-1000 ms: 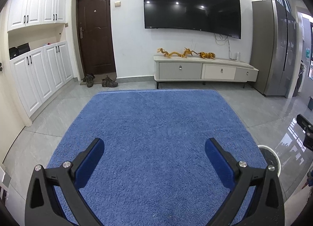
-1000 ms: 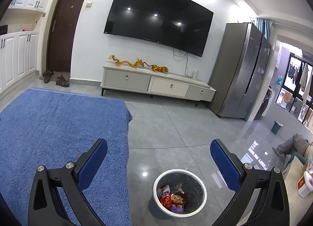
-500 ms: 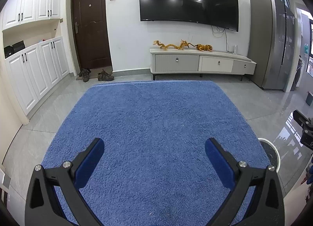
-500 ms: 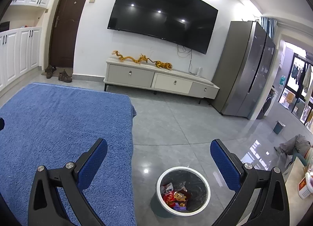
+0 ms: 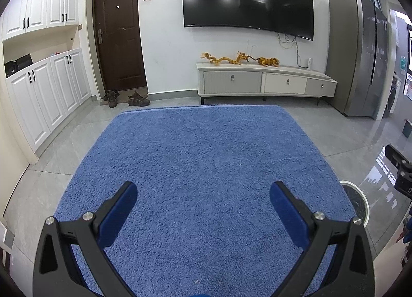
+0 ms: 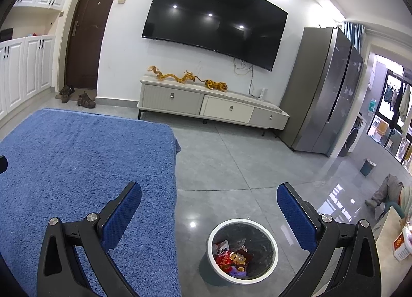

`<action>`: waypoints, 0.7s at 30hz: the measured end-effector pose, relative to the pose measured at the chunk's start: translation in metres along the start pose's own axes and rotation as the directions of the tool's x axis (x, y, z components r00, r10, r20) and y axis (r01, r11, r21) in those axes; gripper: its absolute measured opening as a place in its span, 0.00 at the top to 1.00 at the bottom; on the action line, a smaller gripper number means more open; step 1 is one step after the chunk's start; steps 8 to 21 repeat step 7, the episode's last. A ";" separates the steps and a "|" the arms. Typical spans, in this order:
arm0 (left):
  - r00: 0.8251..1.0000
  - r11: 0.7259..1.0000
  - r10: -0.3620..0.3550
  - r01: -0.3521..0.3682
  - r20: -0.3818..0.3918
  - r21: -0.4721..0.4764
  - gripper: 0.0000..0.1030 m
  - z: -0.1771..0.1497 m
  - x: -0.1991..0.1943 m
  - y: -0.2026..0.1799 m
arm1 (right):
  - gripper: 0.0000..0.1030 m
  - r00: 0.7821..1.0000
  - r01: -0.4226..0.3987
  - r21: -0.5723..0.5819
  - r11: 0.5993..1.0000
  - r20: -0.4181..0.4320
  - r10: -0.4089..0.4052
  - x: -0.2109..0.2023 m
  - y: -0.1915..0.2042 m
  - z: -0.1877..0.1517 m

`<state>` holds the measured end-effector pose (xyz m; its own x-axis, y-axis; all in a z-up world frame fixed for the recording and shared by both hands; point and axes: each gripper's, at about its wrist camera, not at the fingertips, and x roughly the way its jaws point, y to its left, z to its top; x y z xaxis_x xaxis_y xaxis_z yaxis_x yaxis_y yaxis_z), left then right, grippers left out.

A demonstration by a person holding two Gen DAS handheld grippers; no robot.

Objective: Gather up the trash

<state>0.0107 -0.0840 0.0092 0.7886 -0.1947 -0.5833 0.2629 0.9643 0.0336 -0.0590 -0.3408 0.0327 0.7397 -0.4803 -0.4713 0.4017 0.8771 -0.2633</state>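
Trash [image 6: 233, 258] lies in the white bin [image 6: 273, 258] on the floor beside the blue-covered table [image 5: 206, 163]. Left tongs [image 5: 203, 194] and right tongs [image 6: 209, 198] are wide open, empty. The collecting seems finished; next move: check for leftovers.

A round white-rimmed bin [image 6: 242, 251] with a dark liner is standing upright on the grey tile just beside the blue rug [image 6: 85, 173], holding crumpled wrappers [image 6: 230, 258] (red, orange, some purple) at its bottom
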 end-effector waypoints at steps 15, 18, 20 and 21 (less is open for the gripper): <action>1.000 1.000 0.008 -0.008 0.004 0.004 0.00 0.000 -0.001 0.000 | 0.00 1.000 -0.003 0.002 1.000 0.001 0.003 0.000 0.001 0.000; 1.000 1.000 0.008 -0.008 0.004 0.004 0.00 0.000 -0.001 0.000 | 0.00 1.000 -0.003 0.002 1.000 0.001 0.003 0.000 0.001 0.000; 1.000 1.000 0.008 -0.008 0.004 0.004 0.00 0.000 -0.001 0.000 | 0.00 1.000 -0.003 0.002 1.000 0.001 0.003 0.000 0.001 0.000; 1.000 1.000 0.008 -0.008 0.004 0.004 0.00 0.000 -0.001 0.000 | 0.00 1.000 -0.003 0.002 1.000 0.001 0.003 0.000 0.001 0.000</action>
